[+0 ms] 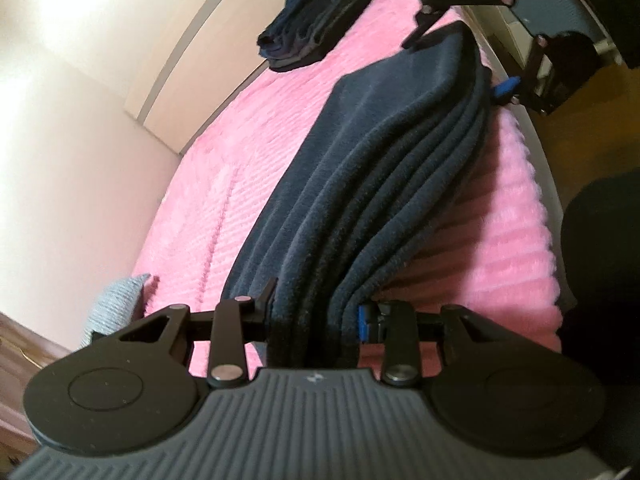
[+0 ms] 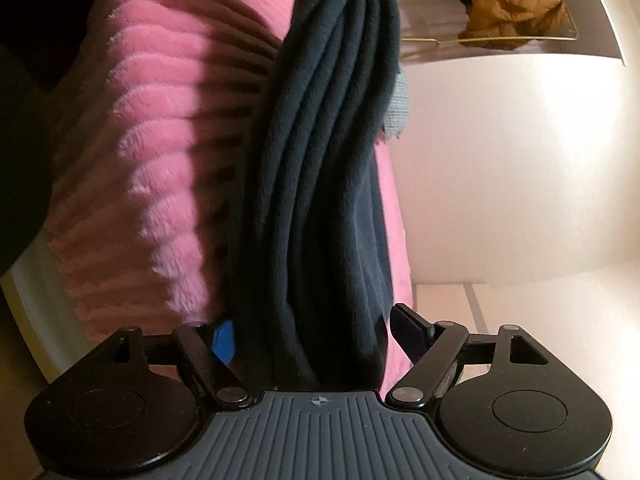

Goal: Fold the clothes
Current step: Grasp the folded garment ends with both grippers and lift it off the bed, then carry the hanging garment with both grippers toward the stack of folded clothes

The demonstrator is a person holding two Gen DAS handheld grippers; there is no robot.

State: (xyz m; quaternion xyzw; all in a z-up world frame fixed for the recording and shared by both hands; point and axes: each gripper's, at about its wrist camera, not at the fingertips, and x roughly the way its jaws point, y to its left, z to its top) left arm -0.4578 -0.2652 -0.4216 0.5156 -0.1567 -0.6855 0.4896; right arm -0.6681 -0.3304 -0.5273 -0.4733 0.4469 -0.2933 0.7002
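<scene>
Your dark navy fleece garment (image 1: 380, 152) is folded into thick soft layers, stretched between both grippers above the ribbed pink plush blanket (image 1: 248, 152) on the bed. Your left gripper (image 1: 316, 316) pinches one stacked end; your right gripper (image 2: 308, 328) pinches the other. A folded dark pile (image 1: 320, 24) sits far back on the blanket, well apart, with open pink surface between.
</scene>
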